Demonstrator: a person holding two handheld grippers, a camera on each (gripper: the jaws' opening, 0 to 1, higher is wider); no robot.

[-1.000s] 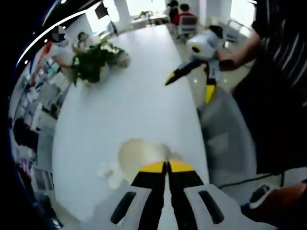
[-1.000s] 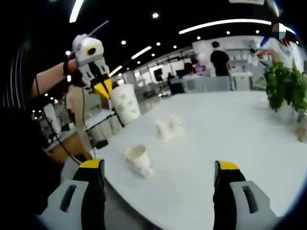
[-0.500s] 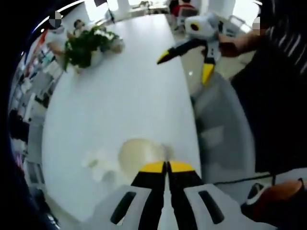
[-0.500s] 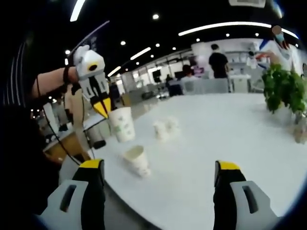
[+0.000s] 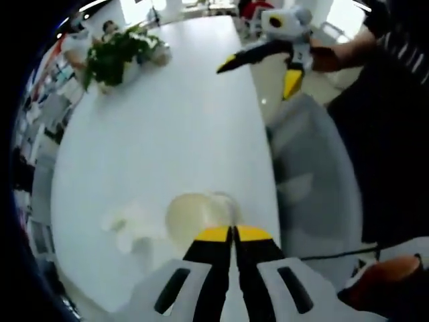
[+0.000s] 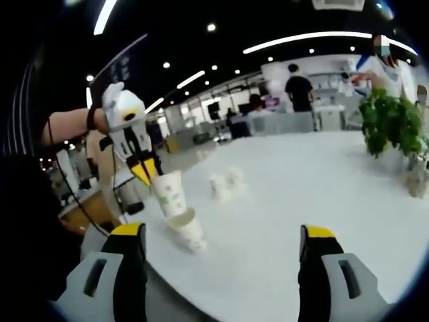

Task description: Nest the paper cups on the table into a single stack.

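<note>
The left tongs [image 6: 143,176] pinch a cup [image 6: 170,194] by its rim, directly above a standing cup [image 6: 188,230] at nine o'clock on the tabletop [image 6: 288,194], ready for nesting. The right tongs [image 6: 222,243] are wide open, empty.

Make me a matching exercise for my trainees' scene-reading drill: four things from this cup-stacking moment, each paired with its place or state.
Things:
1. left claw
2. right claw
3. held paper cup
4. potted plant

States:
A. open, holding nothing
B. far side of the white table
C. shut on a cup's rim
D. just above the standing paper cup

Pairs: 1-C, 2-A, 3-D, 4-B
</note>
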